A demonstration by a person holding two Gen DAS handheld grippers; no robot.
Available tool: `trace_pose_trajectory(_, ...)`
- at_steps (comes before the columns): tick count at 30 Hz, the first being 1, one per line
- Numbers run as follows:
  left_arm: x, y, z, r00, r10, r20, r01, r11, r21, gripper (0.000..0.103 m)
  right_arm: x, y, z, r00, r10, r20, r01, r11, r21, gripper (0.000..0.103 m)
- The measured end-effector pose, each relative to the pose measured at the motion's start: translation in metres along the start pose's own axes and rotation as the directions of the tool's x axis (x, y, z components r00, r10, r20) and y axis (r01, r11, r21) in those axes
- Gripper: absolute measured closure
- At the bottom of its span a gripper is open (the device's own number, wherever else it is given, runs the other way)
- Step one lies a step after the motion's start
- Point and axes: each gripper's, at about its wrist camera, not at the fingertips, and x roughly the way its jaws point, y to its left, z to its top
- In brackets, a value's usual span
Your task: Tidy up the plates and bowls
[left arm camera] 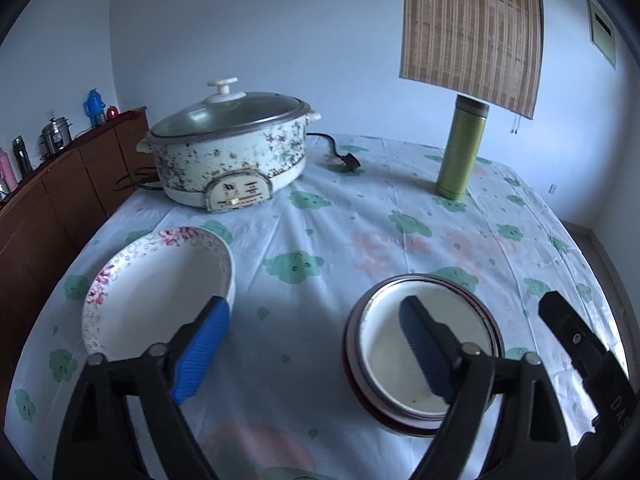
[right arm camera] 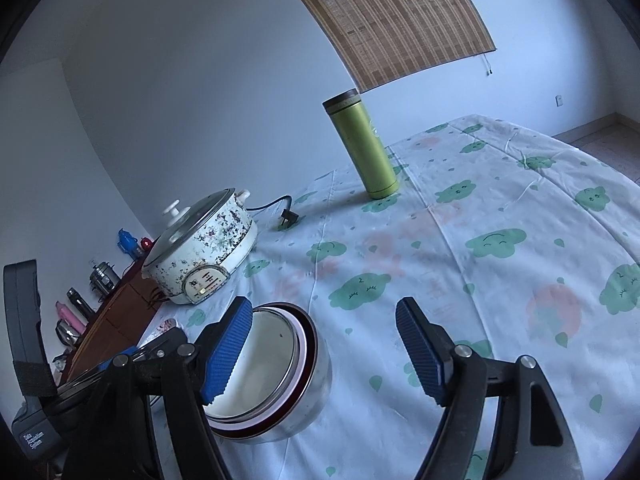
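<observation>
Both claws hang released above the worktop [left arm camera: 304,216]: the left claw [left arm camera: 316,344] between the floral plate [left arm camera: 152,292] and red-rimmed bowl [left arm camera: 424,348], the right claw [right arm camera: 324,348] apparently just beside the bowl.

"DAS" on right gripper [left arm camera: 576,344]; "Data Acquisition System" faint.

Left wrist view: set low over the near edge of the table [left arm camera: 400,200], facing the far wall, tilted down, close to the tablecloth. Floral plate [left arm camera: 160,300] at 9 o'clock, steel bowl [left arm camera: 424,348] at 4 o'clock.

Right wrist view: same height, rolled clockwise, aimed toward 1 o'clock.

Shared: steel bowl [right arm camera: 272,372], electric pot [left arm camera: 232,148] [right arm camera: 200,252], green flask [left arm camera: 460,148] [right arm camera: 364,148], blind [left arm camera: 472,28] [right arm camera: 384,12].
</observation>
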Motion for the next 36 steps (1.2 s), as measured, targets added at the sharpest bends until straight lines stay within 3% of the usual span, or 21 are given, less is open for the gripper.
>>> trace_pose_trajectory(8,0.001,0.011,-0.008,1.0,0.003,0.011,-0.003,1.0,-0.003,0.013,-0.007,0.0,0.001,0.996,-0.065,0.067,0.067,0.997,-0.027,0.026)
trace_pose_trajectory(23,0.016,0.012,-0.013,0.999,-0.006,-0.038,0.006,1.0,0.002,0.009,-0.012,0.0,0.002,0.971,-0.174,0.165,0.191,0.977,-0.095,0.021)
trace_pose_trajectory(30,0.016,0.011,-0.013,0.999,-0.016,-0.037,0.017,1.0,0.008,0.003,-0.018,0.012,-0.002,0.934,-0.251,0.256,0.305,0.931,-0.201,0.019)
trace_pose_trajectory(32,0.017,0.009,-0.012,0.999,-0.033,-0.041,0.033,0.999,0.013,0.0,-0.019,0.013,-0.002,0.926,-0.262,0.273,0.324,0.922,-0.214,0.013)
trace_pose_trajectory(34,0.018,0.007,-0.012,0.998,-0.052,-0.047,0.052,0.998,0.017,0.0,-0.018,0.01,-0.001,0.941,-0.234,0.245,0.287,0.936,-0.206,0.013)
trace_pose_trajectory(36,0.02,0.006,-0.012,0.994,-0.089,-0.062,0.09,0.996,0.015,0.0,-0.014,0.003,0.002,0.972,-0.169,0.161,0.196,0.965,-0.171,0.013)
